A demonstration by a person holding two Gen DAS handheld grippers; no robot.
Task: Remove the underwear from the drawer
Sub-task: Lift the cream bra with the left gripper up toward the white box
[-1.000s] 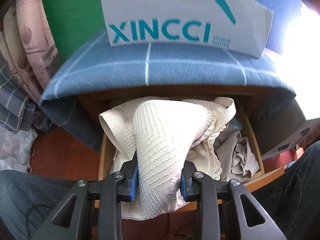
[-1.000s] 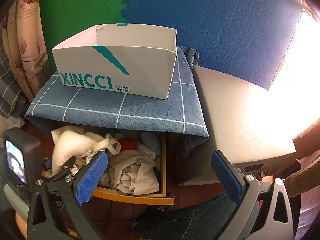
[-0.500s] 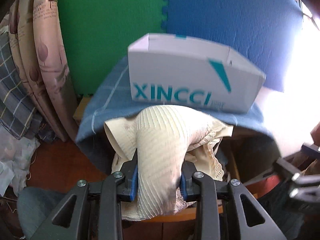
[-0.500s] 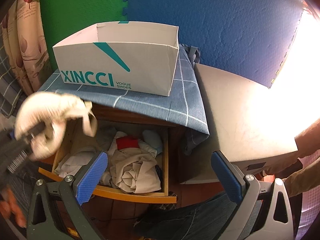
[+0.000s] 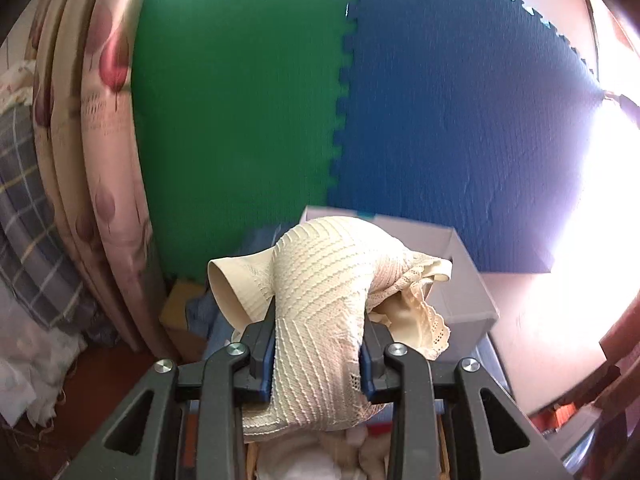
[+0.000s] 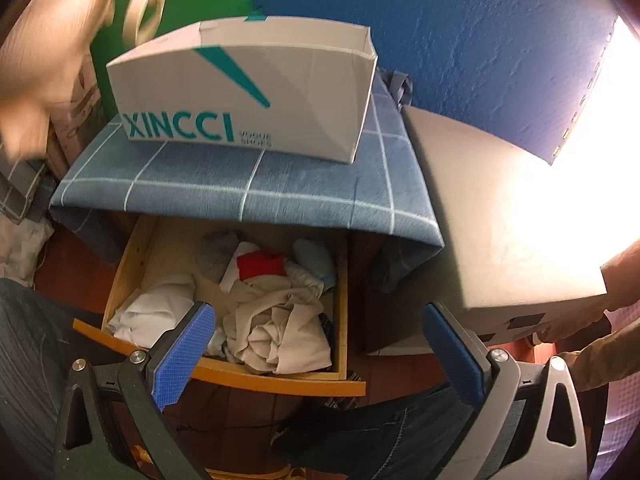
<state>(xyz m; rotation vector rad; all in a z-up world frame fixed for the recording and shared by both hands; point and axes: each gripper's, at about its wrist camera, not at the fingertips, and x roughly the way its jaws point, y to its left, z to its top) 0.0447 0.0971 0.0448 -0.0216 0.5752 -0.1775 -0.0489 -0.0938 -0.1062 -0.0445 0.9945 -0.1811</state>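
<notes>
My left gripper (image 5: 318,354) is shut on a cream ribbed piece of underwear (image 5: 320,308) with lace trim, held up in front of the green and blue foam wall. In the right wrist view the same underwear (image 6: 52,40) shows as a cream blur at the upper left, above the level of the shoe box. The wooden drawer (image 6: 224,372) stands pulled out below, with several crumpled clothes (image 6: 276,320) in it. My right gripper (image 6: 320,348) hangs open over the drawer's front edge with nothing between its blue pads.
A white XINCCI shoe box (image 6: 248,92) with no lid sits on the blue checked cloth (image 6: 240,184) over the cabinet. A grey box (image 6: 500,240) stands to the right, a person's hand (image 6: 616,312) on it. Curtains (image 5: 100,160) hang left. Denim-clad legs (image 6: 380,428) are below.
My left gripper rose with the cream underwear, from just above the drawer to above the shoe box. The right gripper stayed open over the drawer.
</notes>
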